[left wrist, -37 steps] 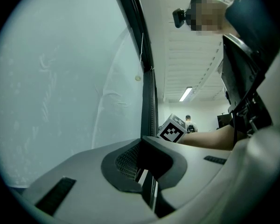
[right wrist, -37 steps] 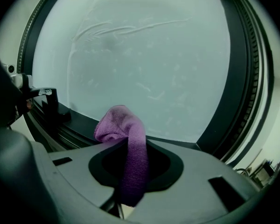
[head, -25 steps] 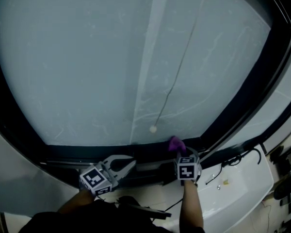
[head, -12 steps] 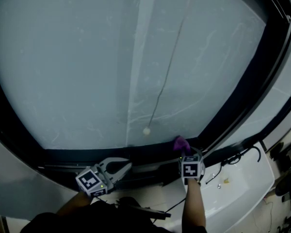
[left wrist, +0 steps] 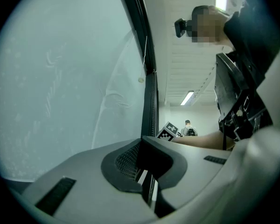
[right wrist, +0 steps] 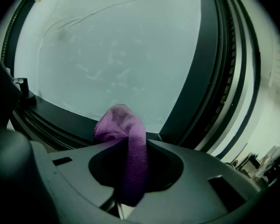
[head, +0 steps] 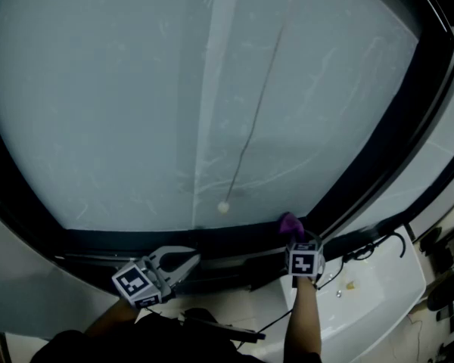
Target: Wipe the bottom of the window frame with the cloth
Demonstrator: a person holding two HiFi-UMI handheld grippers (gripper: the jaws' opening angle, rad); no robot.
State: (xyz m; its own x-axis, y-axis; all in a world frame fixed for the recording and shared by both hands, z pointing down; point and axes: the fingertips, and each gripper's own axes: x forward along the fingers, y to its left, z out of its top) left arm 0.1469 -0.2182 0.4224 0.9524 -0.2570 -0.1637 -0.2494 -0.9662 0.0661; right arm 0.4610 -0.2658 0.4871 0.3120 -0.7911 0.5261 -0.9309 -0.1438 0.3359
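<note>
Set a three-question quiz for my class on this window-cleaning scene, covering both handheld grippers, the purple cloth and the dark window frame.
1. Multiple choice: what is clamped in the right gripper?
A. a yellow sponge
B. a purple cloth
C. nothing

2. True or false: the left gripper also clamps a cloth.

3. Fill the gap: the purple cloth sits at the dark bottom rail of the window frame, near its ____ corner (the person's left or right).

Key:
1. B
2. False; its jaws are together with nothing between them.
3. right
</note>
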